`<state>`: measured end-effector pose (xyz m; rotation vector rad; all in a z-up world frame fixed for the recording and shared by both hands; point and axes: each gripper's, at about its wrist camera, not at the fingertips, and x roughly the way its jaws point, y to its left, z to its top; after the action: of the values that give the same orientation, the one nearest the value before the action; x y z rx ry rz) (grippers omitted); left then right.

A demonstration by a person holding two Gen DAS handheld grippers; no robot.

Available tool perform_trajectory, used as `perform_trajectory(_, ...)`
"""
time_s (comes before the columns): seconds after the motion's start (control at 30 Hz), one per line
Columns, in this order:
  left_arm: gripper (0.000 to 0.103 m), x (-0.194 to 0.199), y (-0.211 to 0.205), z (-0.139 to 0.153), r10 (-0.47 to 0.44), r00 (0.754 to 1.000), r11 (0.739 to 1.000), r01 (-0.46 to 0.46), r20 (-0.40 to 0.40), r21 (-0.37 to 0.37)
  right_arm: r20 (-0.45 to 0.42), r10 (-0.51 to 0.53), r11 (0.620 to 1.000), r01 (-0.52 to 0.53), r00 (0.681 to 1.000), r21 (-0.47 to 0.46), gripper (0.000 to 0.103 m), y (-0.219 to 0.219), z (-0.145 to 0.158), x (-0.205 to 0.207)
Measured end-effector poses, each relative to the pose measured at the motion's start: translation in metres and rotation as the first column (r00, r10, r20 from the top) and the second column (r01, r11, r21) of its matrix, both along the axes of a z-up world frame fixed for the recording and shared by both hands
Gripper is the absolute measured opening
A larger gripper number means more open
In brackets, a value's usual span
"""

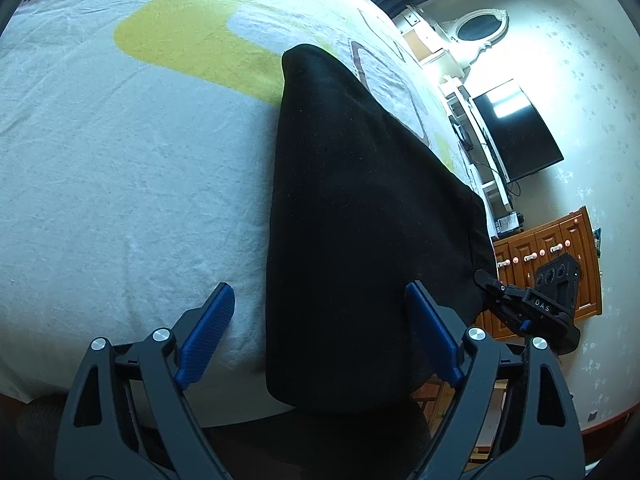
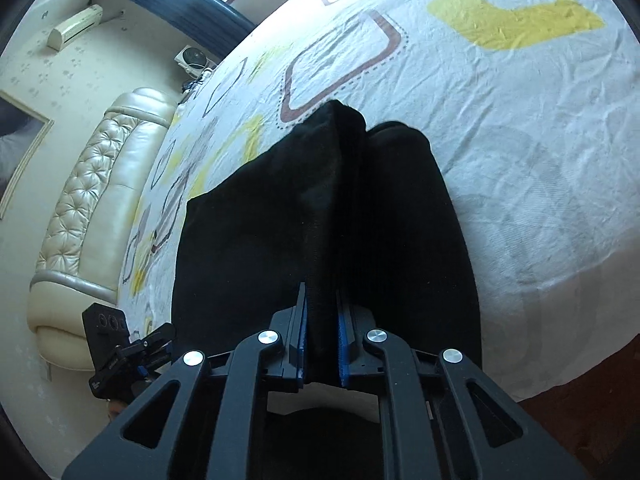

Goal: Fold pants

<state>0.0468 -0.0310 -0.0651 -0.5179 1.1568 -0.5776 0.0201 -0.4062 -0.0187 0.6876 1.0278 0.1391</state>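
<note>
Black pants (image 1: 352,220) lie on the bed, stretched away from me, with the near end hanging over the bed's edge. My left gripper (image 1: 320,316) is open, its blue pads (image 1: 208,332) on either side of the near end, and it holds nothing. The right gripper (image 1: 486,282) shows at the pants' right corner, clamped on the cloth. In the right wrist view the pants (image 2: 256,232) rise in a ridge of gathered cloth between the jaws. My right gripper (image 2: 322,312) is shut on that ridge. The left gripper (image 2: 156,340) shows at lower left.
The bed sheet (image 1: 120,180) is white with yellow and brown shapes. A cream padded headboard (image 2: 88,208) stands to the left in the right wrist view. A wooden dresser (image 1: 560,248), a dark TV (image 1: 516,132) and white shelves line the wall beyond the bed.
</note>
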Motion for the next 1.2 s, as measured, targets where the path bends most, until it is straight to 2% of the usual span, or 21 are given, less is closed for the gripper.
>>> perform_trajectory(0.07, 0.087, -0.001, 0.003, 0.003, 0.012, 1.000, 1.000, -0.012, 0.007, -0.016, -0.012, -0.001, 0.998, 0.000, 1.000, -0.071, 0.010, 0.000, 0.006, -0.004)
perform_trajectory(0.13, 0.087, 0.001, 0.004, 0.002, 0.015, 1.000, 1.000, -0.015, 0.001, -0.026, -0.053, -0.006, 0.988, -0.002, 0.999, -0.151, 0.011, -0.002, -0.001, -0.005)
perform_trajectory(0.17, 0.087, 0.002, 0.004, 0.000, 0.012, 1.000, 1.000, -0.012, -0.007, -0.022, -0.074, -0.011, 0.987, -0.001, 0.997, -0.161, 0.011, -0.004, -0.007, -0.005)
perform_trajectory(0.27, 0.087, 0.002, 0.002, -0.008, 0.001, 1.000, 1.000, -0.001, -0.027, 0.003, -0.099, -0.009, 0.996, 0.000, 0.995, -0.090, 0.013, -0.015, -0.018, -0.006)
perform_trajectory(0.33, 0.087, 0.002, 0.004, -0.010, -0.002, 1.000, 1.000, 0.002, -0.021, -0.002, -0.107, -0.017, 1.000, 0.014, 0.994, -0.026, 0.022, -0.022, -0.021, -0.008)
perform_trajectory(0.37, 0.087, 0.002, 0.004, -0.010, -0.003, 1.000, 1.000, 0.003, -0.024, -0.006, -0.097, -0.026, 0.999, 0.028, 0.995, 0.016, 0.023, -0.027, -0.022, -0.011)
perform_trajectory(0.43, 0.087, 0.003, 0.009, -0.008, 0.017, 0.999, 1.000, -0.017, -0.040, -0.015, -0.055, -0.060, 0.993, 0.066, 0.997, 0.099, 0.042, -0.039, -0.022, -0.019)
perform_trajectory(0.47, 0.087, 0.003, 0.015, -0.006, 0.038, 0.998, 0.999, -0.039, -0.045, -0.025, -0.029, -0.082, 0.986, 0.085, 0.996, 0.142, 0.046, -0.046, -0.022, -0.024)
perform_trajectory(0.5, 0.087, 0.003, 0.019, -0.003, 0.057, 0.997, 0.997, -0.059, -0.045, -0.046, -0.012, -0.110, 0.980, 0.110, 0.994, 0.164, 0.056, -0.052, -0.022, -0.027)
perform_trajectory(0.53, 0.087, 0.003, 0.022, -0.001, 0.062, 0.997, 0.996, -0.065, -0.045, -0.065, 0.001, -0.142, 0.977, 0.140, 0.990, 0.159, 0.073, -0.058, -0.020, -0.032)
perform_trajectory(0.57, 0.087, 0.005, 0.024, -0.001, 0.059, 0.997, 0.995, -0.063, -0.047, -0.075, 0.009, -0.181, 0.976, 0.178, 0.983, 0.124, 0.079, -0.064, -0.019, -0.036)
perform_trajectory(0.63, 0.087, 0.007, 0.028, -0.003, 0.059, 0.997, 0.995, -0.063, -0.053, -0.078, 0.021, -0.226, 0.968, 0.222, 0.974, 0.115, 0.080, -0.075, -0.022, -0.043)
perform_trajectory(0.77, 0.087, 0.010, 0.026, -0.020, 0.035, 0.989, 0.990, -0.053, -0.141, -0.130, 0.003, -0.233, 0.944, 0.225, 0.973, 0.241, 0.080, -0.085, -0.044, -0.049)
perform_trajectory(0.83, 0.087, 0.007, 0.022, -0.021, 0.033, 0.991, 0.990, -0.050, -0.126, -0.135, 0.000, -0.208, 0.928, 0.197, 0.978, 0.316, 0.080, -0.081, -0.056, -0.047)
perform_trajectory(0.9, 0.090, 0.006, 0.017, -0.019, -0.007, 0.996, 0.992, -0.005, -0.093, -0.124, 0.004, -0.168, 0.908, 0.153, 0.986, 0.389, 0.081, -0.072, -0.064, -0.044)
perform_trajectory(1.0, 0.091, 0.005, 0.008, -0.021, -0.061, 0.995, 0.985, 0.046, -0.081, -0.169, 0.023, -0.125, 0.935, 0.110, 0.992, 0.337, 0.087, -0.060, -0.061, -0.041)
perform_trajectory(1.13, 0.091, 0.006, -0.001, -0.023, -0.078, 0.996, 0.981, 0.067, -0.051, -0.183, 0.020, -0.064, 0.967, 0.057, 0.998, 0.247, 0.087, -0.049, -0.055, -0.034)
perform_trajectory(1.2, 0.087, 0.006, -0.006, -0.022, -0.107, 0.993, 0.971, 0.094, -0.046, -0.219, 0.005, -0.041, 0.978, 0.039, 0.999, 0.203, 0.083, -0.044, -0.052, -0.031)
